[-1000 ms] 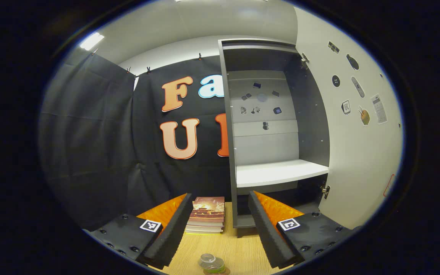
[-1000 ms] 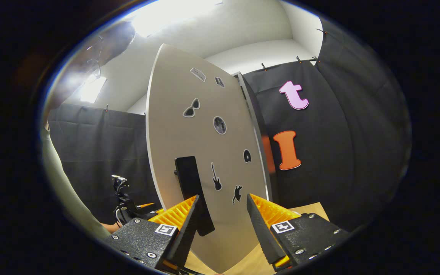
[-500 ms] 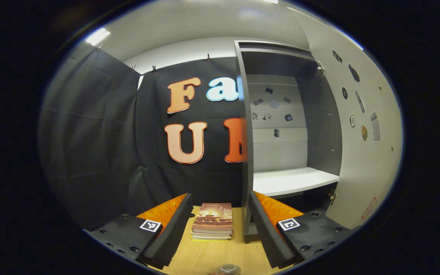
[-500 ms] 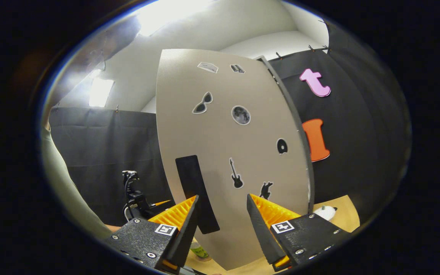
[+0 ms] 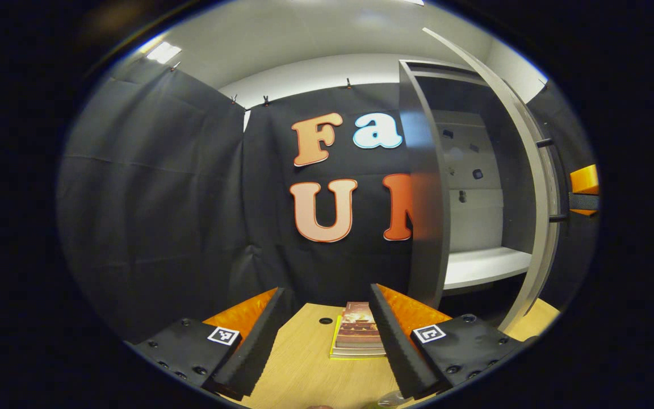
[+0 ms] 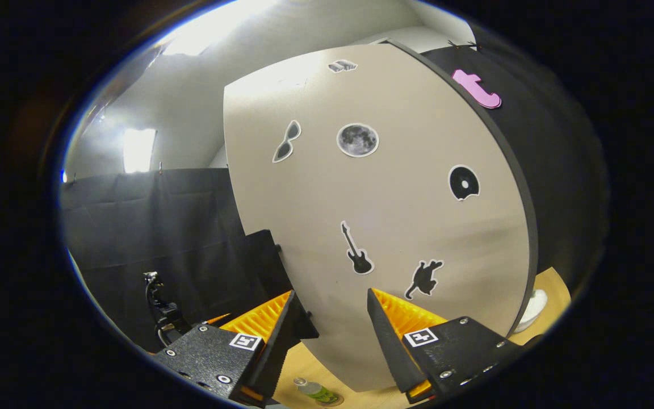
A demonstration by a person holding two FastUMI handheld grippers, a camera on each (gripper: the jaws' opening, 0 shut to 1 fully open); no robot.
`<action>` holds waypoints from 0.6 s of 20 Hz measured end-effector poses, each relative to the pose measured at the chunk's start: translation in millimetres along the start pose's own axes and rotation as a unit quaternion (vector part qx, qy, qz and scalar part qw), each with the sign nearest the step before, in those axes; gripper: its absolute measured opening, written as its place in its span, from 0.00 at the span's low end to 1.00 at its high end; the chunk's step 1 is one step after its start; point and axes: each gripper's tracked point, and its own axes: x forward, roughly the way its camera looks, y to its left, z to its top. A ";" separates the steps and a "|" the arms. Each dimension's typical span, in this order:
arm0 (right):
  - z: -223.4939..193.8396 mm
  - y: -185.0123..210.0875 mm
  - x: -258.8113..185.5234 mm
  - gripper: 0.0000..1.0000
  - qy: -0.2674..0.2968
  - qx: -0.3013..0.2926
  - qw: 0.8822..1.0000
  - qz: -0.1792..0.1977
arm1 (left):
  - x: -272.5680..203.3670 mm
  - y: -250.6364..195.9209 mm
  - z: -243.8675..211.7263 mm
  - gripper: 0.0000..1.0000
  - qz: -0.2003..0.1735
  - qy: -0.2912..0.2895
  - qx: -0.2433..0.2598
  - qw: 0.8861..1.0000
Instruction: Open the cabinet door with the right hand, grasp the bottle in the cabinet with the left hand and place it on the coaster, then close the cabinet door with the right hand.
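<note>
The cabinet door (image 6: 395, 216) is beige with black stickers and stands close before my right gripper (image 6: 330, 295), which is open and empty. Its black handle (image 6: 270, 267) sits just left of my left finger. Low in the right gripper view, a clear bottle (image 6: 314, 390) with a green label stands on a coaster (image 6: 330, 399) on the wooden table. In the left gripper view the door (image 5: 537, 187) is seen edge-on, partly swung over the grey cabinet (image 5: 426, 227), whose white shelf (image 5: 486, 264) is bare. My left gripper (image 5: 326, 289) is open and holds nothing.
A stack of books (image 5: 358, 336) lies on the table (image 5: 304, 363) left of the cabinet, just past my left gripper. A white object (image 6: 531, 307) lies on the table right of the door. Black cloth walls enclose the booth.
The door has swung well toward the cabinet, and the right gripper has followed it with its fingers still apart. The left gripper view has turned left, and the bottle has dropped out of its lower edge.
</note>
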 end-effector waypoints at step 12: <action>-0.2 10.3 17.6 0.80 0.002 -0.106 0.991 -0.087 | 28.6 4.7 -0.6 0.96 0.001 0.014 -0.001 1.000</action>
